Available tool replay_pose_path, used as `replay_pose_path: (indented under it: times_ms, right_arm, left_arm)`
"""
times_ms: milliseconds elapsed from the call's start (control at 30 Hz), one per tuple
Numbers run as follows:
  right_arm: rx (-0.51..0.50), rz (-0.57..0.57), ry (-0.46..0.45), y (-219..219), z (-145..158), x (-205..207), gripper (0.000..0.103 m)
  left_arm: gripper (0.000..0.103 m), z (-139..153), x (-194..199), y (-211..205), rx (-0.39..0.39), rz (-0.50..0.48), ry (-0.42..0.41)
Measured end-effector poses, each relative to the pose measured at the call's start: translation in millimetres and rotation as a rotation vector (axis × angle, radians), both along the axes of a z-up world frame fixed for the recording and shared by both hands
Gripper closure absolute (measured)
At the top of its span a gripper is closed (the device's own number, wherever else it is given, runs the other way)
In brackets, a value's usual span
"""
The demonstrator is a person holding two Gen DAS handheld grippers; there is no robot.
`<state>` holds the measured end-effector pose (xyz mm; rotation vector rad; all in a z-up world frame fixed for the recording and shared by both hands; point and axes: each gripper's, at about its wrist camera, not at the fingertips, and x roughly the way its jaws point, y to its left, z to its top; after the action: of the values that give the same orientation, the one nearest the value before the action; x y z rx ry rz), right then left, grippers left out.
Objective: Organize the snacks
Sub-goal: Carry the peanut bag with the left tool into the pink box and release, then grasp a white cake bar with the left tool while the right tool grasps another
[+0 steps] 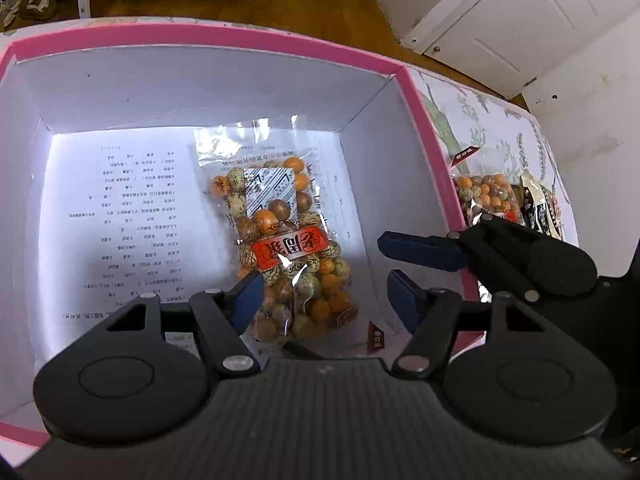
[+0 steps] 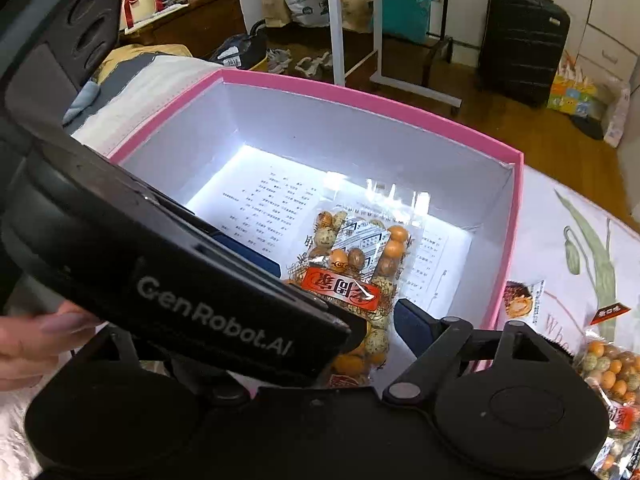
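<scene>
Left gripper half open, straddling snack bag on pink box floor, pads not pressing. Right gripper wide, empty, beside it. Bag's light, slick, crinkly; pinch the sealed edge.

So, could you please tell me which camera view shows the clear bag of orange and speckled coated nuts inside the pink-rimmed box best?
The left wrist view: the clear bag of coated nuts lies nearly unobstructed on the white floor of the pink-rimmed box. In the right wrist view the black left gripper body covers the bag's lower left part.
</scene>
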<state>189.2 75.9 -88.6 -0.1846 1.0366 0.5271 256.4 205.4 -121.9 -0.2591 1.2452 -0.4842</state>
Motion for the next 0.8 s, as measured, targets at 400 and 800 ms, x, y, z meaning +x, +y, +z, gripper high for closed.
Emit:
replay_pose_path:
  times_ms: [400,800]
  right_arm:
    - [0.338,-0.065,-0.096,-112,52,-73,0.016]
    - [0.226,-0.143,-0.316,-230,63,-173,0.013]
  left_arm:
    - [0.034,85,-65,-31,0.169,-0.108,-0.285]
    - [0.033,112,-137,-105,0.159,-0.243,-0.372]
